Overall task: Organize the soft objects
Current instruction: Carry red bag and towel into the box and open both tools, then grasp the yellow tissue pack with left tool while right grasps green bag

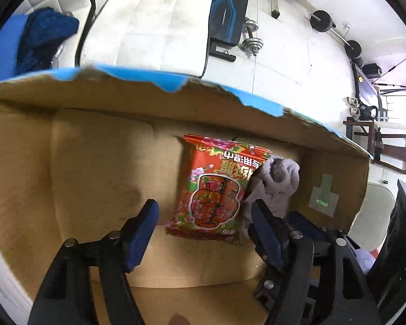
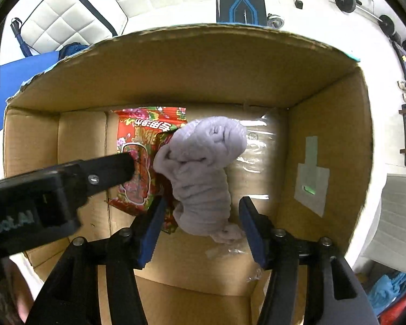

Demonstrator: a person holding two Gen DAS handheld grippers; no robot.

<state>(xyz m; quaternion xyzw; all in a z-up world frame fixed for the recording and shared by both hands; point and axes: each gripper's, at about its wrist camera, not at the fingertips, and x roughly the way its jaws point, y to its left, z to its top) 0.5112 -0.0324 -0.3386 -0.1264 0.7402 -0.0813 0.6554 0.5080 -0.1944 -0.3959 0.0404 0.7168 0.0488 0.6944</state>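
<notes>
Your left gripper [image 1: 203, 230] hangs half open and empty over the cardboard box [image 1: 67, 162], the red floral packet [image 1: 216, 189] lying flat between and beyond its blue pads without touching either, so watch the grey cloth [image 1: 276, 181] against your right-hand pad, which could snag and drag as you lift; the packet's Chinese lettering reads upside down and I can't make it out. Over to your right gripper [image 2: 203, 230]: jaws apart, straddling the cloth's lower end, gripping nothing, and beside it the other tool's black body shows "robot.AI", first letters cut off.
</notes>
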